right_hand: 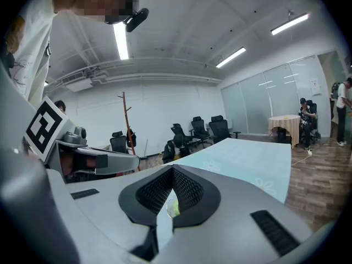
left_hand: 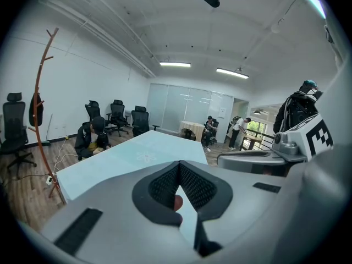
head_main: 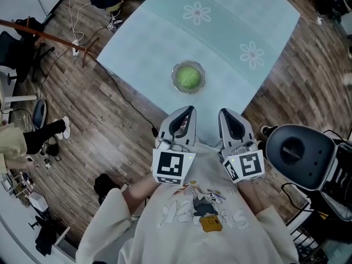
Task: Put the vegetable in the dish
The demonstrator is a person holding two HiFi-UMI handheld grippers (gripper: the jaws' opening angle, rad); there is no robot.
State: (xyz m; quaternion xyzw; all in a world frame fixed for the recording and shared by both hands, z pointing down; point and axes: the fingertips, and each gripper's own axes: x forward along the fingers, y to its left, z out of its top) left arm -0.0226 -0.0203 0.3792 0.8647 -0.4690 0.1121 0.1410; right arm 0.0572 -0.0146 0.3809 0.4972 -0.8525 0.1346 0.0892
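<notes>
Head view looks steeply down from over the person onto the bench (head_main: pixel 220 37) and dish (head_main: pixel 188 77). Each gripper view looks nearly level along its own jaws across that bench from its near corner.

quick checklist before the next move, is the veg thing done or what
1. The vegetable is in the dish: ok, it sits inside the glass dish.
2. The left gripper is free: ok, fingers together, nothing gripped.
3. The right gripper is free: ok, fingers together, nothing gripped.
4. Both grippers are clear of the dish: ok, they are held back at the near corner of the table, apart from it.
5. The dish is well in from the table edges: ok.
6. The fingers are ready for a new grasp: not ok, both pairs are shut.
</notes>
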